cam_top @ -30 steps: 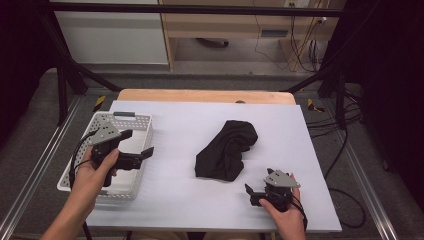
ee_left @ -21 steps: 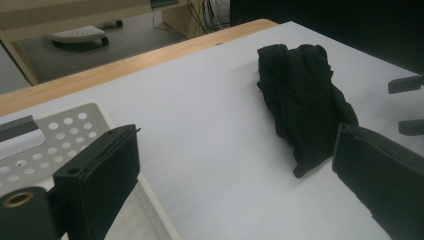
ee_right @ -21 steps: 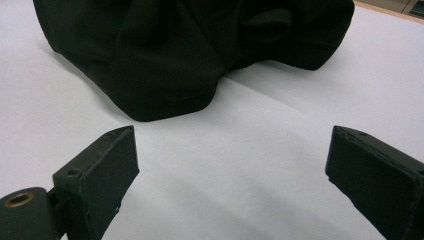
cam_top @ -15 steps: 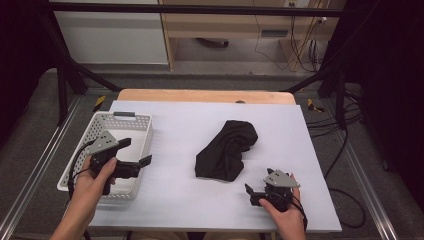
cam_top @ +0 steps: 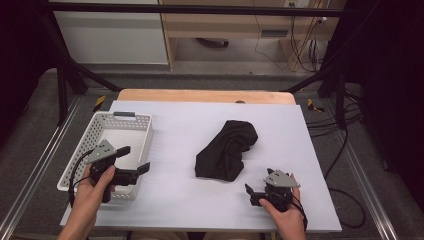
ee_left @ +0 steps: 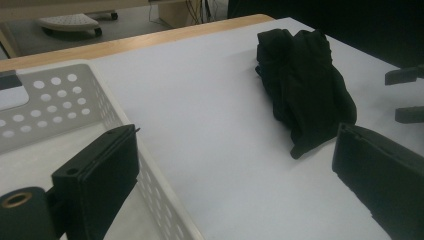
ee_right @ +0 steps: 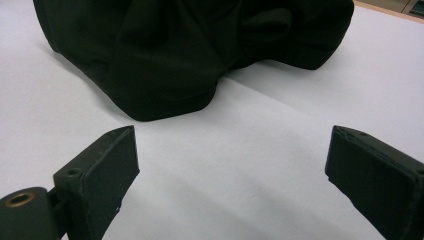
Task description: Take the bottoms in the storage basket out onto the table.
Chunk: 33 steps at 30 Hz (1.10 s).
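A plain black cloth (cam_top: 227, 150) at centre on a pale lavender-white surface (cam_top: 180, 125) edged in light wood at 12 o'clock; at 9 o'clock, a white basket (cam_top: 100, 135) dotted with round holes; both tools black with grey plates.

White table (cam_top: 200, 200), crumpled black cloth (cam_top: 226, 150) mid-table, white perforated basket (cam_top: 95, 131) at left edge

No readable text, label, brand, number or sign found anywhere.
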Each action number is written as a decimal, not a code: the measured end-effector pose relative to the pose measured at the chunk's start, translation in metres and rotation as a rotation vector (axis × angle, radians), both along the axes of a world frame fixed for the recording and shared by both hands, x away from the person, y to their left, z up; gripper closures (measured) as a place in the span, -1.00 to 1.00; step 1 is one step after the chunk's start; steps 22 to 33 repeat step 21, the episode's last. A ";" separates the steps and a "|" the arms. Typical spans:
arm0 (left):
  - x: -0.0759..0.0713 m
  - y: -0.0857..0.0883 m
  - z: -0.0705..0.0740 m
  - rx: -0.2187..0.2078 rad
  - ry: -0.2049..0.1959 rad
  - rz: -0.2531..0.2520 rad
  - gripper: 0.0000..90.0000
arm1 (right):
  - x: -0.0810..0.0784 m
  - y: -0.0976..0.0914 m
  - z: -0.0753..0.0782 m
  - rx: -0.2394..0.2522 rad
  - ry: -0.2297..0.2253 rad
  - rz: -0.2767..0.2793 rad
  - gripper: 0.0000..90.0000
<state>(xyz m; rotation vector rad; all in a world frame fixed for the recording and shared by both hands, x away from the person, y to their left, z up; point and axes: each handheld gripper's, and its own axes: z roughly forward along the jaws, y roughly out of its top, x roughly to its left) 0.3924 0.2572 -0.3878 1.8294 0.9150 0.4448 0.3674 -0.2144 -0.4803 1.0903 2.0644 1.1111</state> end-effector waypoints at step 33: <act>-0.006 0.001 -0.020 -0.036 -0.014 0.005 -0.90 | 0.000 -0.006 0.001 0.021 -0.008 -0.018 -0.84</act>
